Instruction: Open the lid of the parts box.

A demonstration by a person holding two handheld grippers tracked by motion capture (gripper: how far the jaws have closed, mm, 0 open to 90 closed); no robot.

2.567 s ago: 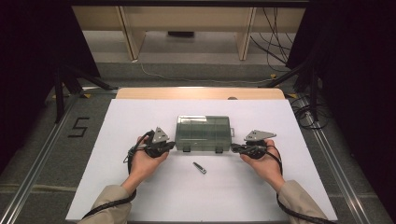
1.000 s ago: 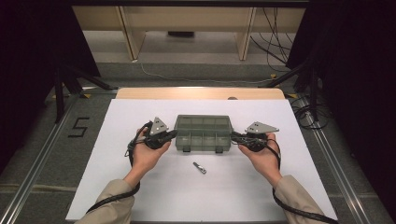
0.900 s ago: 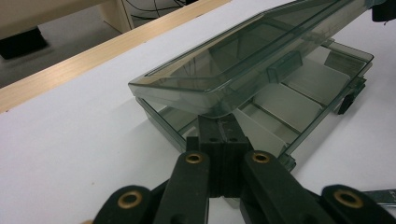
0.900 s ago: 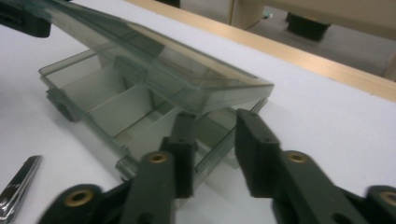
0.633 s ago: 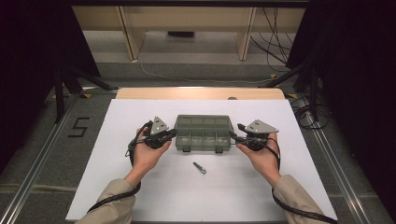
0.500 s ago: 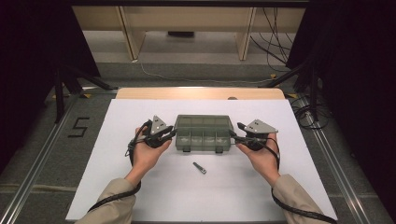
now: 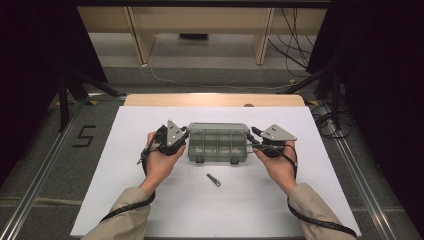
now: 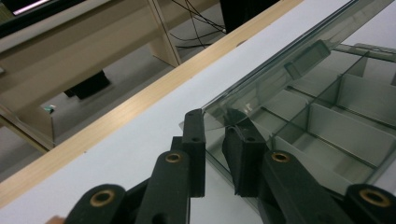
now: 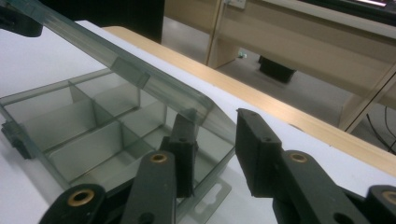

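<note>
The left gripper holds the left corner of the raised lid between its two black jaws, and the right gripper has its jaws on both sides of the lid's right corner; whether they press it, I cannot tell. The white rectangular table top carries the clear grey plastic compartment box in the middle, between both hands. Its transparent lid stands tilted over the empty compartments. A small dark metal pin lies near the box, on its near side.
</note>
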